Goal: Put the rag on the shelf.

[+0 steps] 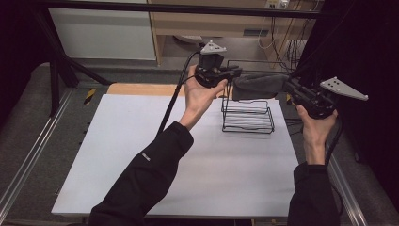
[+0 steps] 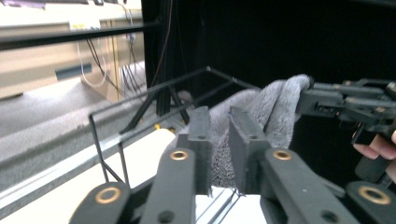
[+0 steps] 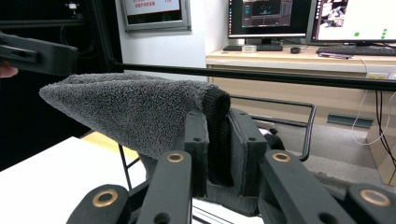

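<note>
**Me:** My left gripper [image 1: 234,72] has its jaws clamped on one end of the towel [image 1: 259,85], and my right gripper [image 1: 291,87] is clamped on the other end. In the right gripper view the hem [image 3: 215,105] sits squeezed between the pads [image 3: 198,140], thick and folded over. The towel hangs stretched between the two grippers, up in the air, just above the top rail of the wire rack [image 1: 248,115].

**Partner:** So the step is laying it over the rack?

**Me:** That's my reading. The rack stands on the white table [image 1: 141,150] at its far side, and the towel is roughly level with its upper bar.

**Partner:** What makes it go well?

**Me:** I should keep both grips firm and the cloth taut, so it doesn't sag and catch on a wire. I'd line the towel's middle up with the top bar [image 2: 154,88], then lower both hands together so equal lengths fall on either side.

**Partner:** Any risk?

**Me:** The rack looks light; dragging the cloth sideways could tip or slide it. I'd come straight down. Also, I shouldn't let go with one gripper first, or the weight may pull the towel off the bar.
</note>
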Available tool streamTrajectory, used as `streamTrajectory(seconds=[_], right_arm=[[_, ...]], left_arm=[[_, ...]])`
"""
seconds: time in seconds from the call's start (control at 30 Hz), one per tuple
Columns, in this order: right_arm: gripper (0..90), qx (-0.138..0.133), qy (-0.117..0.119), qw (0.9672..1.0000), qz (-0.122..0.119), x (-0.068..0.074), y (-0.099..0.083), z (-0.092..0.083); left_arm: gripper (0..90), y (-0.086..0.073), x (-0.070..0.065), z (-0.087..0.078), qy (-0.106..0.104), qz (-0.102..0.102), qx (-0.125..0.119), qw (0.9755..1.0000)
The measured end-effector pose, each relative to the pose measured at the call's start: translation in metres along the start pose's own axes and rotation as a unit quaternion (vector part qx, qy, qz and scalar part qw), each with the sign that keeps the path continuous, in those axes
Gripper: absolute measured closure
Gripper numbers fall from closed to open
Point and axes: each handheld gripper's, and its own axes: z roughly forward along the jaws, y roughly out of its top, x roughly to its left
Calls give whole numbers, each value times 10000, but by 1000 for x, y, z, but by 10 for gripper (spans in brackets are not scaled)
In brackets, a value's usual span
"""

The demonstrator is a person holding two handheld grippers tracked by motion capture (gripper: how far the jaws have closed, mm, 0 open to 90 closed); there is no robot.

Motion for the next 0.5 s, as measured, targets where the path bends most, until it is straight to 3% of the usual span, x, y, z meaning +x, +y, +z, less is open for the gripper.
streamTrajectory(seconds=[0.17,0.33,0.5], right_arm=[[781,33,37,10000,25,-1,-4,-2],[759,65,63,10000,-9,0,-6,-5],[626,0,108,9999,-12,6,1,-9]], left_arm=[[896,-9,-6,11,-198,53,312,9993],[899,-16,-9,12,-203,164,376,9990],[899,-23,-9,13,-185,249,471,9984]])
